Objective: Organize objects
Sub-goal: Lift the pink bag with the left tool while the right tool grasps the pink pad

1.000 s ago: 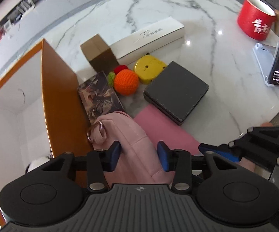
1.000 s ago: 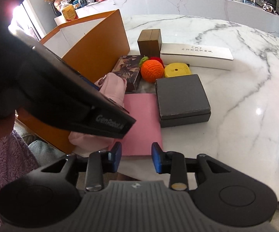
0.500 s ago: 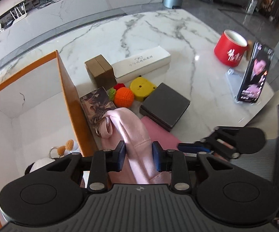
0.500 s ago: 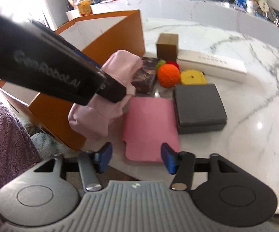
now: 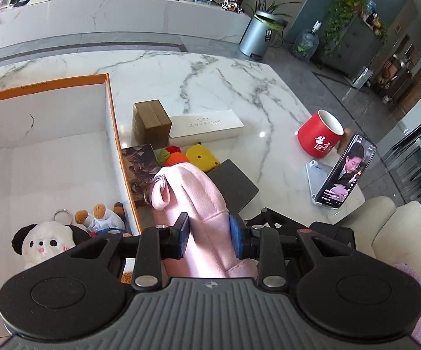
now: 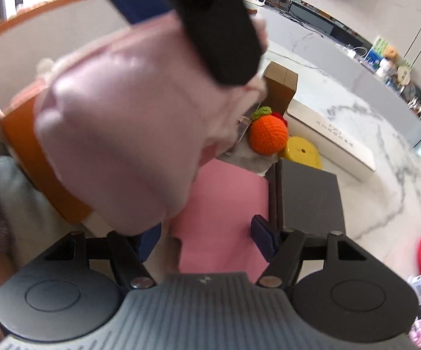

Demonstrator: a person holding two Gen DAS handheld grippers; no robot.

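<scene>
My left gripper (image 5: 209,237) is shut on a soft pink plush pouch (image 5: 198,204) with a metal ring and holds it in the air by the right wall of the open orange box (image 5: 114,145). The pouch (image 6: 117,134) fills the upper left of the right wrist view, blurred, with the left gripper's finger (image 6: 219,26) above it. My right gripper (image 6: 207,239) is open and empty over a flat pink card (image 6: 225,204) at the table's near edge.
In the box lie a panda plush (image 5: 42,243) and a small bear keychain (image 5: 98,215). On the marble table are a brown box (image 5: 152,122), a long white case (image 5: 207,127), an orange knitted ball (image 6: 269,134), a yellow disc (image 6: 301,151), a dark grey box (image 6: 309,198), a red mug (image 5: 321,137) and a phone on a stand (image 5: 344,175).
My left gripper has closed on the pink pouch and lifted it off the table, toward the box. My right gripper has opened wider and moved closer to the pink card.
</scene>
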